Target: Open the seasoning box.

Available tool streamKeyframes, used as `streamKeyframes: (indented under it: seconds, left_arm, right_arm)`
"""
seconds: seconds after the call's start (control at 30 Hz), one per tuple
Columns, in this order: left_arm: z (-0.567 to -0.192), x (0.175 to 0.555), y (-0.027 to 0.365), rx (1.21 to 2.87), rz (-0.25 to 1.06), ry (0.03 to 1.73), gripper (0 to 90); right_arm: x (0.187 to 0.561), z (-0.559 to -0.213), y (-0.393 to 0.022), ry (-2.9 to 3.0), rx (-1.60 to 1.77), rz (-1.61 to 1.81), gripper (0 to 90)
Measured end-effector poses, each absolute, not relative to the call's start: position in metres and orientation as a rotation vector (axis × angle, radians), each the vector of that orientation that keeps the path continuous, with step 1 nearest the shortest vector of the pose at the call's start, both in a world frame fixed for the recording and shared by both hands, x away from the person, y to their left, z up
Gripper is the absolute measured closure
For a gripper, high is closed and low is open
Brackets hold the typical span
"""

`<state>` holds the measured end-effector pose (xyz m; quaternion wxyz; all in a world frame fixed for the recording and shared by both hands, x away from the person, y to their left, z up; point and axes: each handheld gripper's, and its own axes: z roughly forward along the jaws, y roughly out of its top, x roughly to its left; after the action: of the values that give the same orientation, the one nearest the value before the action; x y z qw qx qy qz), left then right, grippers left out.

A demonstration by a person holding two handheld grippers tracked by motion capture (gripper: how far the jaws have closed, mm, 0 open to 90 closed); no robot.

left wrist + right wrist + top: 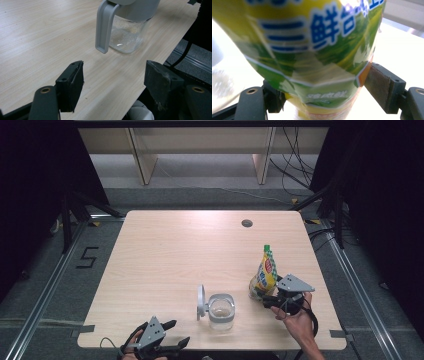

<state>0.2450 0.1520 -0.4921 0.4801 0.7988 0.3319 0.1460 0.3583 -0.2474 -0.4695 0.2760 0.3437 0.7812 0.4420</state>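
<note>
High view overhead facing forward, gripper views low, close, sharing jug (130, 30)

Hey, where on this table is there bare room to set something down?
The whole far half of the table is bare, from the small round hole across to the left edge. The near left, beside the clear jar, is free too. It is crowded near right, where the yellow pouch and right hand-held gripper meet.

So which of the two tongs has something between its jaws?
The right tongs, with the yellow-green pouch between their jaws. The left tongs sit open near the table's front edge, pointing toward the clear jar.
</note>
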Motion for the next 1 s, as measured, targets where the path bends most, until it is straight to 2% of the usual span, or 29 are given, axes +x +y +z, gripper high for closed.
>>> streamKeyframes:
  seconds: [0.2, 0.37, 0.4, 0.5, 1.0]
  left_arm:
    - [-0.494, 0.246, 0.15, 1.949, 0.353, 0.784, 31.6]
    - [-0.493, 0.247, 0.151, 1.956, 0.36, 0.771, 31.6]
    - [-0.493, 0.245, 0.151, 1.952, 0.347, 0.8, 31.6]
    - [-0.493, 0.245, 0.151, 1.953, 0.347, 0.803, 31.6]
    - [-0.495, 0.246, 0.149, 1.957, 0.34, 0.801, 31.5]
  right_arm:
    - [0.367, -0.472, -0.259, 2.166, 0.802, 1.254, 26.3]
    - [0.358, -0.477, -0.25, 2.073, 0.929, 1.239, 20.4]
    - [0.355, -0.48, -0.244, 2.01, 1.032, 1.248, 16.4]
    - [0.351, -0.481, -0.24, 1.96, 1.102, 1.241, 15.3]
    - [0.356, -0.506, -0.221, 1.82, 1.14, 1.198, 15.9]
